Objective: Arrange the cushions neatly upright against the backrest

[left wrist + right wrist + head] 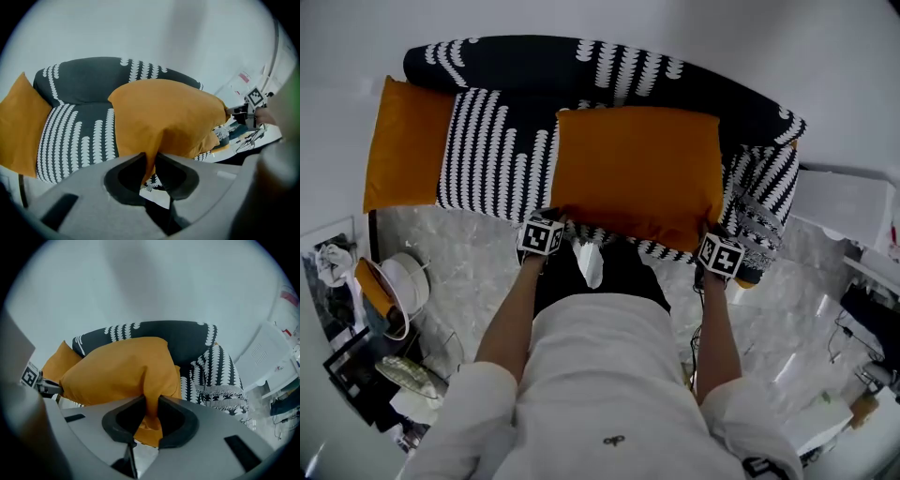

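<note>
One cushion (637, 173), corners in both hand-held grippers (151, 161) (151, 405)

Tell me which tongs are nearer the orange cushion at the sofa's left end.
Left. The left tongs pinch the middle cushion at its near corner on the end cushion's side. The right tongs pinch the opposite near corner, with the whole middle cushion between.
</note>
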Demonstrator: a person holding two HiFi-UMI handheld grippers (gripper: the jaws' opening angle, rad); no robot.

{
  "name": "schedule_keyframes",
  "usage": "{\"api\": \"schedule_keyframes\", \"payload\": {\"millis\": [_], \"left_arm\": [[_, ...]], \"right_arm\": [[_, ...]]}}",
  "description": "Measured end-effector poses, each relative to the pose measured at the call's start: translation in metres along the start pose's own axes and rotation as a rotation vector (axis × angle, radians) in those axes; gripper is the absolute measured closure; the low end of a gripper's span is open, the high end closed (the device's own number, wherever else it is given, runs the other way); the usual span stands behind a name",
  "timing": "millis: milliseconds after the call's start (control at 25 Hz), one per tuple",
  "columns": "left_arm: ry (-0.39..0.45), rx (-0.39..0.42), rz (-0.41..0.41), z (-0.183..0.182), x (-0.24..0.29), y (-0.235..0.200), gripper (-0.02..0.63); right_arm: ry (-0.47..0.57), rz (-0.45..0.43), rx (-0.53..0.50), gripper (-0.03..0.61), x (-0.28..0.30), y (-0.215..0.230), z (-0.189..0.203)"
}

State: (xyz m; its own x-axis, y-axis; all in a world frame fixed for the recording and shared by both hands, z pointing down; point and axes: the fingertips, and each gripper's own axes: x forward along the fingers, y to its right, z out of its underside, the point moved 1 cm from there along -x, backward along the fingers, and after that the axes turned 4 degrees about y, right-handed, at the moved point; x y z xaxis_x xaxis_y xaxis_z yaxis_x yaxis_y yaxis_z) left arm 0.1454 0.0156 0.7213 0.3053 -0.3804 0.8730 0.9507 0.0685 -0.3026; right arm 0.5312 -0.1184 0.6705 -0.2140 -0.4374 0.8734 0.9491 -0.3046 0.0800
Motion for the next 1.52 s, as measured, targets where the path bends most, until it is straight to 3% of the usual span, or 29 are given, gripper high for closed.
{"api": "schedule_keyframes", "payload": {"millis": [120,400,840,1000,1280,1520], "left_arm": [[0.043,0.001,0.006,-0.003,-0.011,-0.006,0.560],[0.195,-0.096,0.043,-0.003,-0.052,-0.037,0.577],[0.453,-0.238,0.040,0.043,-0.167,-0.127,0.588],[0.516,-0.315,0.026,0.084,-0.217,-0.167,0.588],[0.570,-0.362,-0.113,0.143,-0.289,-0.239,0.589],[0.611,-0.394,-0.202,0.142,-0.332,-0.293,0.589]], "right_arm": [[0.052,0.017,-0.018,0.527,-0.014,-0.017,-0.009],[0.188,0.024,-0.034,0.545,-0.059,-0.066,-0.033],[0.359,-0.028,-0.045,0.550,-0.124,-0.213,-0.052],[0.364,-0.078,-0.066,0.551,-0.134,-0.279,-0.041],[0.282,-0.233,-0.056,0.551,-0.130,-0.384,-0.019],[0.220,-0.372,-0.067,0.551,-0.100,-0.445,-0.032]]}}
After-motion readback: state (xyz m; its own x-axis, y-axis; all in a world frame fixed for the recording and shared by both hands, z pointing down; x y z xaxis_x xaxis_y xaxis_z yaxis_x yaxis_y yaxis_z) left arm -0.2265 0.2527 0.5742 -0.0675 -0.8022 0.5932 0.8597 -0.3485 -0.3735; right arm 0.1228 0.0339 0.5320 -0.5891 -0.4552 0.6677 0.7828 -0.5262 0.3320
